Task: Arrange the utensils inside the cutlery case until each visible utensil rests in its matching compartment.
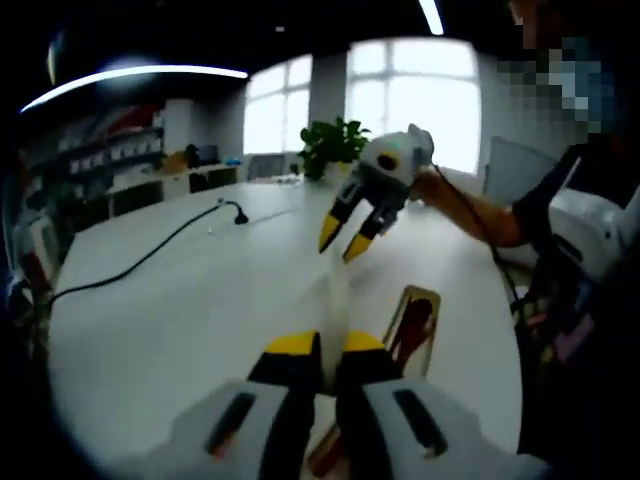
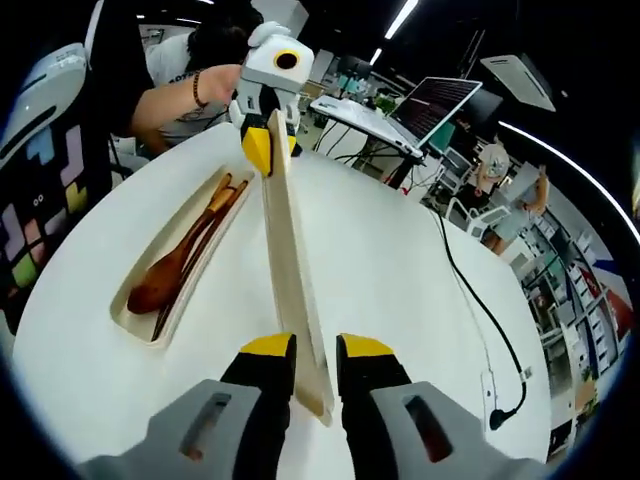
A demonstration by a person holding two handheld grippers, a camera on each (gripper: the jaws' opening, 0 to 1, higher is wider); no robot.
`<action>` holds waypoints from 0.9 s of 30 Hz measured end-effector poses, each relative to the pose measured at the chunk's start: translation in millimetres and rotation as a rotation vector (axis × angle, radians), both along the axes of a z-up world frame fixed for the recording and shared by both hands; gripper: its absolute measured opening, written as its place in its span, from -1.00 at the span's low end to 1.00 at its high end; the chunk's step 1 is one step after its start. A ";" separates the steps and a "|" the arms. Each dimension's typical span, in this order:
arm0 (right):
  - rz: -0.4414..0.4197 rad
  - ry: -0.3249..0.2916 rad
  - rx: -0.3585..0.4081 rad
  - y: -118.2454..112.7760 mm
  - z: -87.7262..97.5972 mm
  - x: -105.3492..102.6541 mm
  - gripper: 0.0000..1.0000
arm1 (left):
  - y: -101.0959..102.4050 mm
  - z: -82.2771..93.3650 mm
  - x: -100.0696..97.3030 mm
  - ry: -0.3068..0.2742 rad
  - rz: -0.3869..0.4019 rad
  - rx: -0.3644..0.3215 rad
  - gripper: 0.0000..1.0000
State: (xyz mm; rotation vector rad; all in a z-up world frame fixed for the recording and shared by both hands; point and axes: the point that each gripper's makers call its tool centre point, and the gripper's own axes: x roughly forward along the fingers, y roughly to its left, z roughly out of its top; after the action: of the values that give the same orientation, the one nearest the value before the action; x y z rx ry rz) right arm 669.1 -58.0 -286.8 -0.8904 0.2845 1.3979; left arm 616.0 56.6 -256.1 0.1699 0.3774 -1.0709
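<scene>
1. Left gripper view: the left gripper [image 1: 327,345] rises from 6 o'clock, its yellow-tipped jaws pressed close on a thin pale edge, apparently the case lid.
2. The right gripper [image 1: 348,240] hangs at 12 o'clock above the white table [image 1: 180,320], jaws slightly spread, nothing seen between them here.
3. The cutlery case [image 1: 425,300] lies at 4 o'clock: pale wood, rounded corners, dark utensils inside.
4. Right gripper view: the lid [image 2: 290,270], a long flat pale-wood board, runs on edge from 6 to 12 o'clock. The right gripper [image 2: 316,350] straddles its near end; contact cannot be told. The left gripper [image 2: 268,150] pinches the far end.
5. The case [image 2: 135,300] sits at 9 o'clock, open; a dark glossy wooden spoon [image 2: 160,280] and slim sticks [image 2: 205,240] rest inside.
6. Judgement: utensils appear seated; the lid is still off.
</scene>
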 end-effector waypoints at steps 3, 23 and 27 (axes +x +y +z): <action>0.027 -0.004 -0.016 -0.8 -6.1 -3.2 -0.76 | 0.1 -1.5 -2.0 -0.018 -0.016 0.020 -0.94; 0.048 -0.183 0.023 -11.8 -7.4 0.0 -0.96 | 17.3 -6.6 22.1 -0.022 0.183 0.080 -0.56; -0.005 -0.257 0.066 -17.4 3.7 6.2 -0.96 | 21.6 1.4 23.5 0.092 0.285 -0.100 -0.45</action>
State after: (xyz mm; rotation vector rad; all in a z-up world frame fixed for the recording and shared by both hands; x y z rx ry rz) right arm 675.3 -75.3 -283.1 -1.0020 0.0449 1.2646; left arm 639.5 78.1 -254.8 -0.0233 0.4165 -0.8152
